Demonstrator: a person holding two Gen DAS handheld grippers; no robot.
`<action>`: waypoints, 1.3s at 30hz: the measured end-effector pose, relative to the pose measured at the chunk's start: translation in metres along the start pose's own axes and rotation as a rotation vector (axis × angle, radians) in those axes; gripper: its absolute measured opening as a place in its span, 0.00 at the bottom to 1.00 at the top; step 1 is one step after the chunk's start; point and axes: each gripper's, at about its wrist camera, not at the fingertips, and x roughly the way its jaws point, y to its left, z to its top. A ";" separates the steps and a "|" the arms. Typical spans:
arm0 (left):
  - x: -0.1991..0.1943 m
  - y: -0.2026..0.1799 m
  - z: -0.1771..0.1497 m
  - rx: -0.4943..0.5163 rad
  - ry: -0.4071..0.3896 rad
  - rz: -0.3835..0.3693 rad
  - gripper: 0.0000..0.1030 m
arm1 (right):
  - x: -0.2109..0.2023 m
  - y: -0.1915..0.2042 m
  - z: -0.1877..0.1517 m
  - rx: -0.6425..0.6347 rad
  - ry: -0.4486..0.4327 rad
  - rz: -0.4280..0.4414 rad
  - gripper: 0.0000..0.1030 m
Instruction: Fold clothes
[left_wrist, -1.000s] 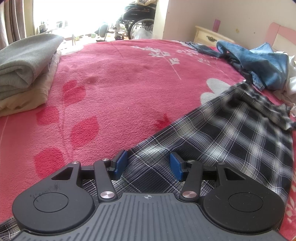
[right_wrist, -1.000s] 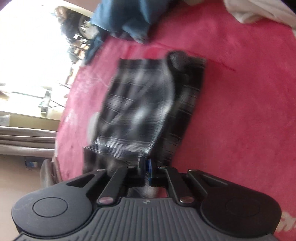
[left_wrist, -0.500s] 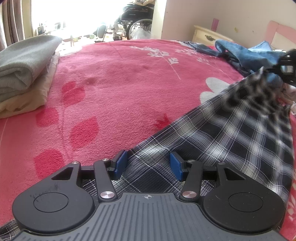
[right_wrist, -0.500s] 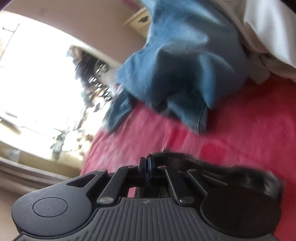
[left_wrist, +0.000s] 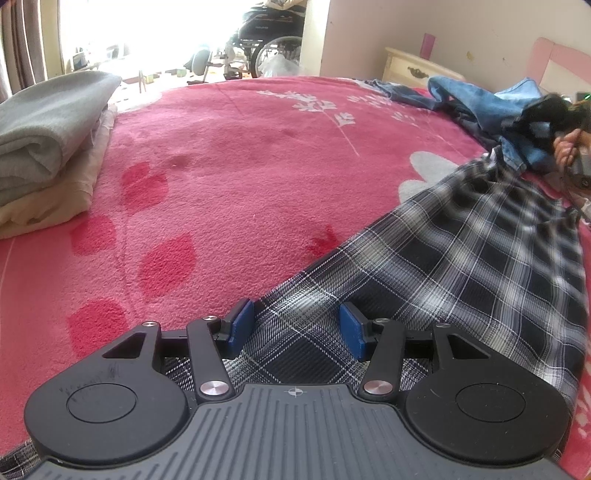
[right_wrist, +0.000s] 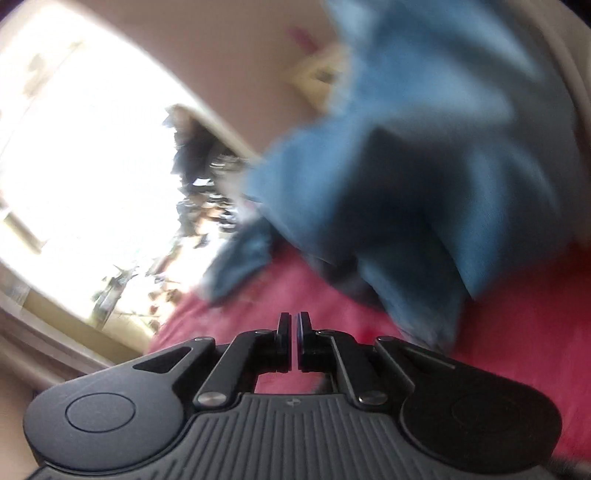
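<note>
A black-and-white plaid garment (left_wrist: 461, 266) lies spread on the red bed cover, running from the near edge to the far right. My left gripper (left_wrist: 297, 325) hovers over its near end, open, blue pads apart with cloth under them but not pinched. In the blurred right wrist view my right gripper (right_wrist: 294, 326) is shut, only a thin slit between its pads and no cloth seen there; it faces the blue denim (right_wrist: 424, 177). In the left wrist view a person's hand (left_wrist: 565, 147) holds that gripper at the plaid's far corner.
A stack of folded grey and cream cloths (left_wrist: 48, 147) sits on the left of the bed (left_wrist: 229, 177). Blue denim clothes (left_wrist: 480, 99) are heaped at the far right. Beyond the bed stand a wheelchair (left_wrist: 269, 40) and a nightstand (left_wrist: 413, 68).
My right gripper swung away from over the plaid toward the denim heap; plaid cloth was in its jaws earlier and is not seen there now. The plaid's far corner got drawn out. My left gripper stayed still.
</note>
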 end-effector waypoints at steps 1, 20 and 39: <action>0.000 0.000 0.000 0.001 0.000 0.000 0.50 | -0.006 0.009 -0.003 -0.070 0.020 0.023 0.04; 0.002 -0.001 0.001 -0.006 -0.003 0.004 0.52 | 0.042 0.065 -0.035 -0.686 0.215 -0.161 0.10; 0.003 -0.001 0.004 -0.008 0.006 0.009 0.52 | -0.050 0.022 -0.073 -1.002 0.510 0.021 0.17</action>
